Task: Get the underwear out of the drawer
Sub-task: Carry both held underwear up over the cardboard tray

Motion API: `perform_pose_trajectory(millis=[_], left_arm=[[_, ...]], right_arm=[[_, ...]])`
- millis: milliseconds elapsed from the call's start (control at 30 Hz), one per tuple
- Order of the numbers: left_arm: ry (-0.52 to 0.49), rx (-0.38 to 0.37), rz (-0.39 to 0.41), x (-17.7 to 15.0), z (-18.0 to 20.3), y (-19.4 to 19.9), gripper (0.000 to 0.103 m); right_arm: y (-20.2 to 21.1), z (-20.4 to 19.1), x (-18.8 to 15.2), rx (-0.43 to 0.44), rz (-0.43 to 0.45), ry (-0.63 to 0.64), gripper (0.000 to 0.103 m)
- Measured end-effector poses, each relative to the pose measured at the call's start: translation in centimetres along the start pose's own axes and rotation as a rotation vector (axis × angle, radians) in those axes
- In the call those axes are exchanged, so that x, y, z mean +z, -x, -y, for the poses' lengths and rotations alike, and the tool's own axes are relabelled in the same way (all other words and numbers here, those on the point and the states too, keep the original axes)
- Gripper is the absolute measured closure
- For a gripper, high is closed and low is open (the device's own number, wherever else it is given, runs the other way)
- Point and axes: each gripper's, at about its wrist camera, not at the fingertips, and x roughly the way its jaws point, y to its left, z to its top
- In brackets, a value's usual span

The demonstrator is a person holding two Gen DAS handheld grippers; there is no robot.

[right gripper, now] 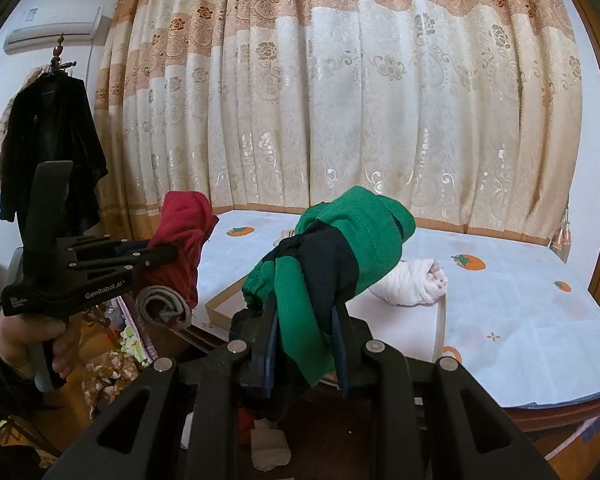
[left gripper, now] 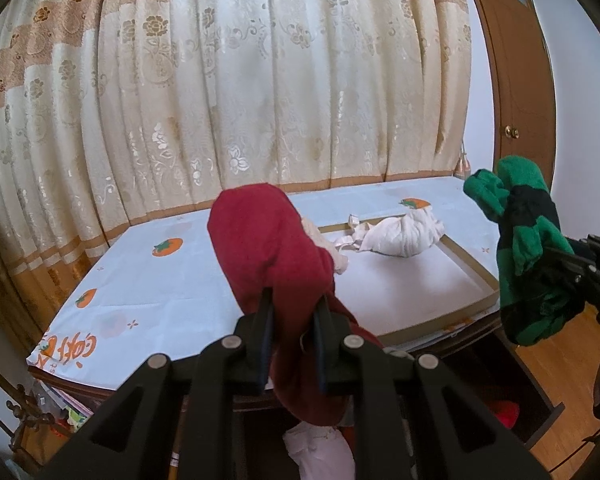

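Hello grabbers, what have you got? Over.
Left gripper shut on red underwear. Right gripper shut on green underwear. Both lifted clear above drawer. Nothing blocking.

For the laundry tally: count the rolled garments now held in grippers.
2: a red fabric roll in the left gripper, a green-and-black fabric roll in the right gripper. More may lie hidden below.

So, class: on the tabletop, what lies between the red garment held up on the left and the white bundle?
In the left wrist view, a small crumpled pale cloth lies between the red garment and the white bundle.
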Motion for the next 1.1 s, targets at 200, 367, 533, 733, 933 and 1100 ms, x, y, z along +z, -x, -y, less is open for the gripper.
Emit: perform_pose_trajectory(millis=[200,367,533,733,933,1100], left_arm=[[0.003,0.005,0.004,0.4,-0.1,-0.6,0.088],[0.011,0.004,0.006,0.9,-0.4,-1.3,0.088],[0.012,0.006,0.011,1.2,-0.6,-1.8,0.088],[0.017,0.004,0.009,1.5,-0.7,-2.4,0.088],[0.021,0.002,0.013,1.7,-0.7,-2.6,0.088],[0.023,0.002,0.017,2.1,-0.8,-3.2,0.088]], right_arm=[[-0.8,0.1,0.5,0.0,0.003,0.007,0.078],[-1.6,-0.1,1.1,0.003,0.006,0.015,0.078],[-2.1,-0.1,1.4,0.002,0.006,0.018,0.078],[-2.4,-0.1,1.5,0.001,0.008,0.02,0.078],[-3.0,0.2,2.1,-0.004,0.01,0.025,0.078],[-3.9,0.9,3.1,-0.006,0.01,0.023,0.078]])
